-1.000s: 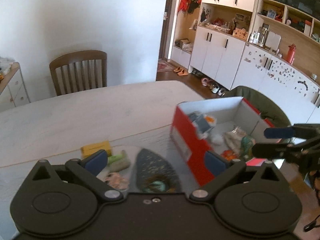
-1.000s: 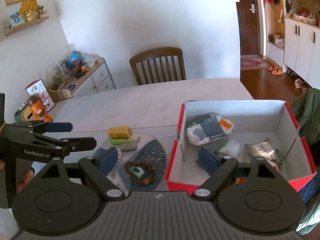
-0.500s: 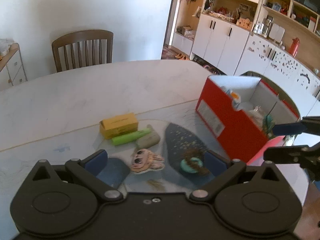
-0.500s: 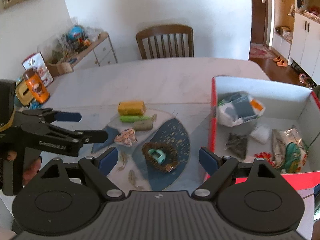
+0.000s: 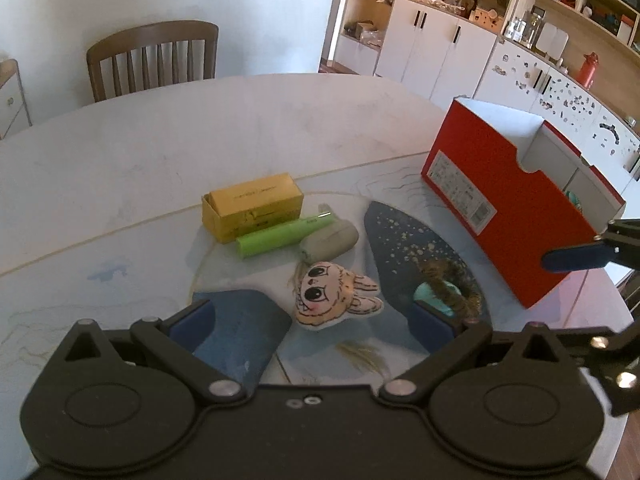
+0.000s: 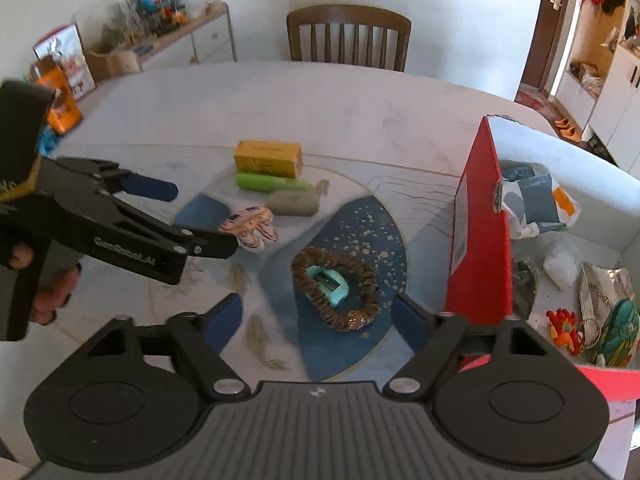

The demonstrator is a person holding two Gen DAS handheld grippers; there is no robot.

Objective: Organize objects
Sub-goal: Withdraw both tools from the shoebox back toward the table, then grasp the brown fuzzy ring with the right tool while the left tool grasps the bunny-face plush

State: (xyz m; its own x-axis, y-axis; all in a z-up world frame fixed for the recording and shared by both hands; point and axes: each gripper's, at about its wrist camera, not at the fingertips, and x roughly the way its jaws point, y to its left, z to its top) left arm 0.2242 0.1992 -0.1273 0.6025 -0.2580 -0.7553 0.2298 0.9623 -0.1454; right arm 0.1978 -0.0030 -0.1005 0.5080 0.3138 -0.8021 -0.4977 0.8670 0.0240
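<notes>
On the table lie a yellow box (image 5: 252, 206), a green marker (image 5: 282, 236), a grey pouch (image 5: 329, 244), a cartoon rabbit patch (image 5: 334, 294) and a brown scrunchie (image 6: 335, 285) ringed around a teal clip (image 6: 329, 283). My left gripper (image 5: 312, 324) hovers open just short of the rabbit patch (image 6: 250, 231), nothing between its fingers. My right gripper (image 6: 318, 320) stands open right before the scrunchie (image 5: 450, 284). A red shoebox (image 6: 476, 232) on the right holds several items, among them a paper packet (image 6: 532, 206).
A wooden chair (image 5: 154, 60) stands at the table's far side. A sideboard with clutter (image 6: 160, 28) and an orange container (image 6: 60, 96) sit at the left. White cabinets (image 5: 440, 44) line the right wall. The table's far half (image 5: 200, 132) is bare marble.
Both grippers have swung left and lower toward the loose items. The shoebox has slid to the right edge of both views. The left gripper now reaches beside the rabbit patch.
</notes>
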